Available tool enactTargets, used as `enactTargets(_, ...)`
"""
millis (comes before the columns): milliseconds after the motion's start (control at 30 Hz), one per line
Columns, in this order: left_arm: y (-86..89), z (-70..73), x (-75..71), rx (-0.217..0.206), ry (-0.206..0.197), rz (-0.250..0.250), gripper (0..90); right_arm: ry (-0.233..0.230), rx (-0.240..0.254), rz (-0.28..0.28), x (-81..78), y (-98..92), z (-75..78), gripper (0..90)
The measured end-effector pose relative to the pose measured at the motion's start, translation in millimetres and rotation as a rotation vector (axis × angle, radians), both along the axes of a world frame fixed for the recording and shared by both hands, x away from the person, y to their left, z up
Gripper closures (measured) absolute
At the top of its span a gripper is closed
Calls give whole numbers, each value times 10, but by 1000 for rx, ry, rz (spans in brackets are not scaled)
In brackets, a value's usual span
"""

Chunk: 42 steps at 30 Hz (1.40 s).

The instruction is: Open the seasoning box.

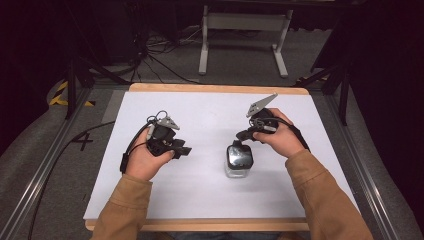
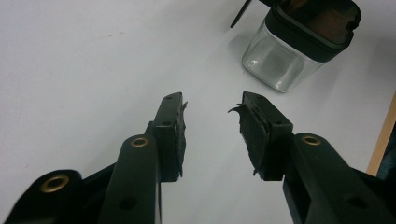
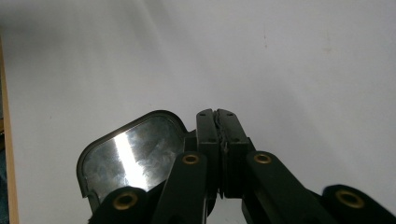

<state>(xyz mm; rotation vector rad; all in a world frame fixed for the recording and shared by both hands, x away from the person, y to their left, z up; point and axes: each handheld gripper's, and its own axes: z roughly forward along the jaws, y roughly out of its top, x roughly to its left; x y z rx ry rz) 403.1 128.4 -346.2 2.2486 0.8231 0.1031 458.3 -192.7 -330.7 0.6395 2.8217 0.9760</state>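
A square clear glass jar (image 1: 239, 161) with a black-rimmed lid stands upright on the white table top (image 1: 210, 115), right of the middle. My right gripper (image 1: 242, 135) hovers just behind the jar's top with its jaws pressed together and nothing between them. In the right gripper view the shut right gripper (image 3: 217, 115) sits beside the shiny jar lid (image 3: 133, 156), which lies low and left of the jaws. My left gripper (image 1: 183, 150) rests at the left, pointing toward the jar. In its own view the left gripper (image 2: 212, 105) stands open and empty, with the jar (image 2: 285, 56) ahead at the upper right.
The white sheet lies on a wooden board whose edge (image 1: 215, 88) shows at the back and front. Metal frame rails (image 1: 45, 170) run along both sides. A white stand (image 1: 245, 35) and cables (image 1: 160, 60) are on the floor behind the table.
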Motion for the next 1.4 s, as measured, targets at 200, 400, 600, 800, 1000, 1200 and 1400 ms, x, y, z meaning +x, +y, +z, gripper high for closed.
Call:
enactTargets(200,0,-1,-2,-5,0,-1,605,-15,-109,49,31,151,103,900)
enactTargets(400,12,16,-27,-10,-6,-1,604,-1,-157,52,102,229,92,900)
enactTargets(600,19,12,-26,-15,-8,-2,604,18,-166,57,126,234,60,900)
enactTargets(800,1,12,-28,-13,-3,-7,604,26,-164,59,135,245,41,900)
enactTargets(1000,-5,6,-28,-13,-5,-11,604,31,-167,54,142,225,41,900)
enactTargets(1200,-15,1,-31,-22,-4,-5,602,42,-158,70,133,232,38,900)
enactTargets(1400,-23,-7,-29,-18,0,-8,602,59,-151,62,164,208,34,900)
